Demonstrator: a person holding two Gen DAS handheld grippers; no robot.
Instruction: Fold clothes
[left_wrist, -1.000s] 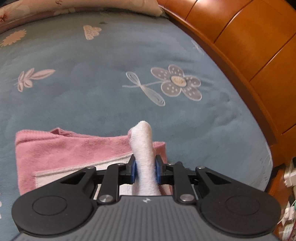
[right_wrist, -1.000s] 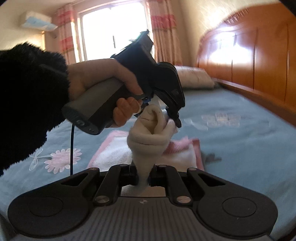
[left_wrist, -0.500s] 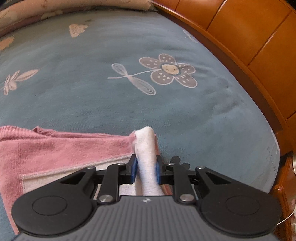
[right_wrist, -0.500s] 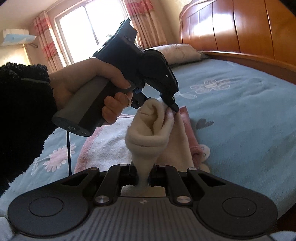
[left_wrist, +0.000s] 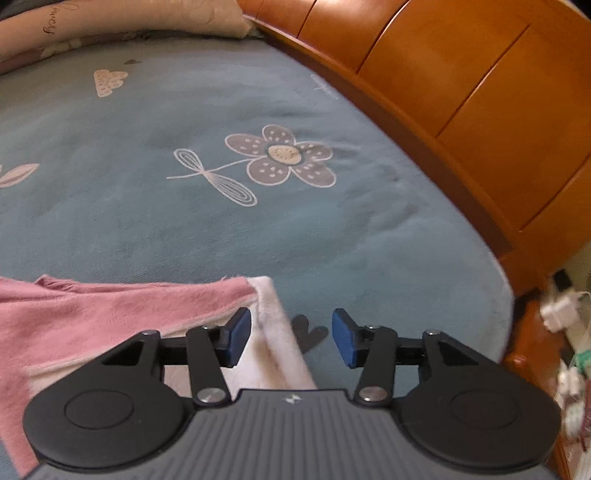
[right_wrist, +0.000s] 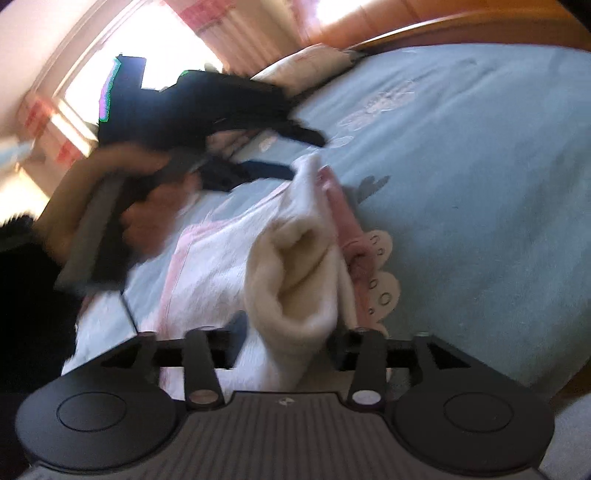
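Fleecy pink-and-white garment is lying on the blue bedspread, just under both tools. The left gripper is opening, its blue pads clear of the white edge passing between them. The right gripper is opening too, with the cream fold slumping loose between its jaws. Best to be letting go low and drawing straight back, so the fold is staying stacked. Only the right wrist view is showing the person's hand and the bunched roll; the left view is showing the flat far edge and the wooden headboard.

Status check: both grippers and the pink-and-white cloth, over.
Left gripper opening, cloth released. Right gripper opening, cream fold between its fingers. Pink-and-white cloth down on blue bedspread. Nothing in the way.
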